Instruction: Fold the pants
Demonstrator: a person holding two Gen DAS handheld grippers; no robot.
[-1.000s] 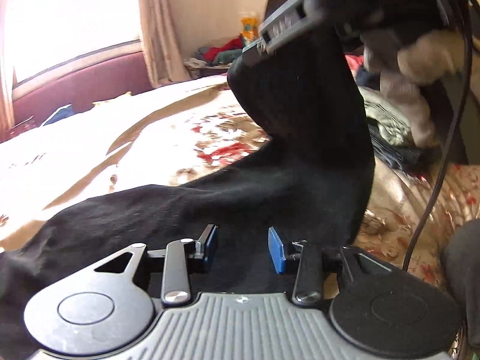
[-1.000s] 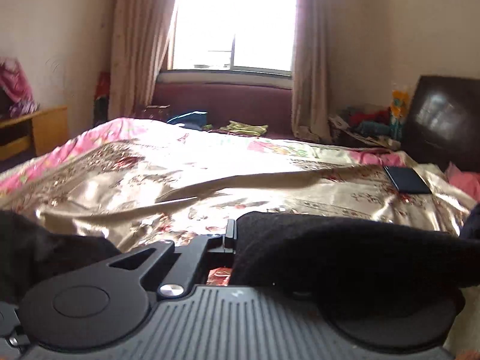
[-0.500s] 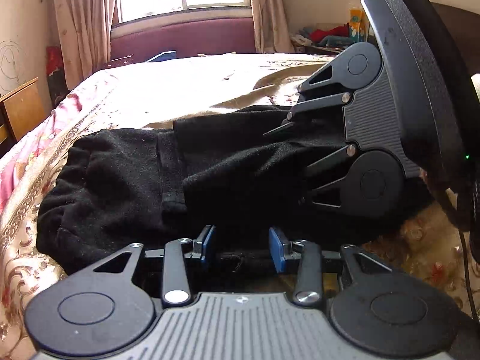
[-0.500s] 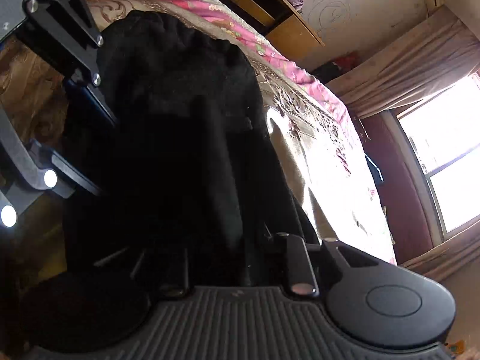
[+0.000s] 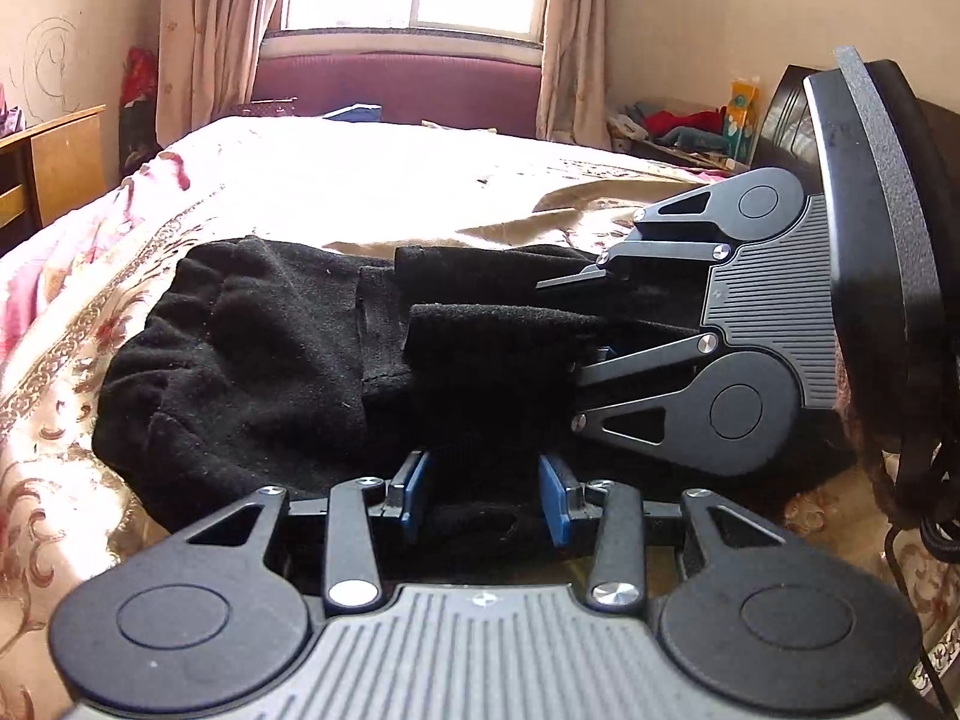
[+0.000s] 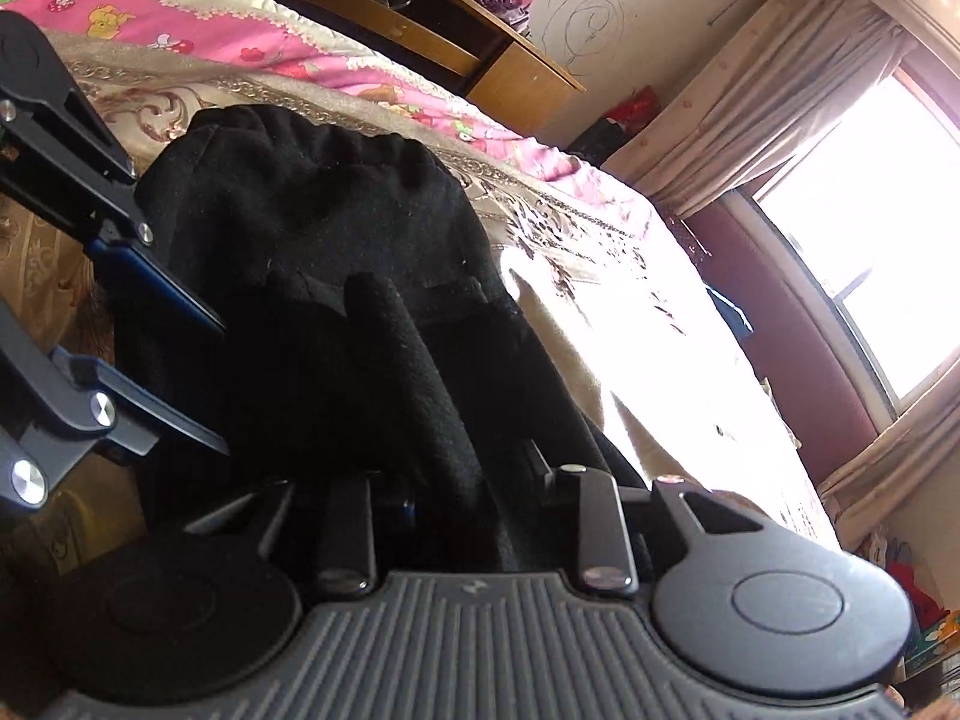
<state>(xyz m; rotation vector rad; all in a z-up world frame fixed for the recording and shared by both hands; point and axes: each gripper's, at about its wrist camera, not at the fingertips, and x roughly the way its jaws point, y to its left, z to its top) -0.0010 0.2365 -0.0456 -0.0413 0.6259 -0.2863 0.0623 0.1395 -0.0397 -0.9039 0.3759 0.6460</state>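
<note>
The black pants [image 5: 264,354] lie folded on the floral bedspread [image 5: 72,372], with the gathered waistband to the left. My left gripper [image 5: 486,501] is open, its blue pads either side of the near edge of the cloth. My right gripper [image 5: 576,324] comes in from the right on its side; its jaws stand apart with a fold of the pants between them. In the right wrist view the pants [image 6: 336,240] drape over my right gripper [image 6: 468,492] and hide its fingertips. The left gripper [image 6: 150,312] shows at that view's left.
The bed runs back to a maroon bench [image 5: 396,87] under a bright window. A wooden cabinet [image 5: 54,162] stands at the left. A cluttered shelf of clothes [image 5: 678,126] and a dark headboard are at the right. A cable [image 5: 918,516] hangs at the right edge.
One second ago my right gripper held the pant leg high in the air. It has brought the leg down over the waist part, and the pants now lie folded on the bed.
</note>
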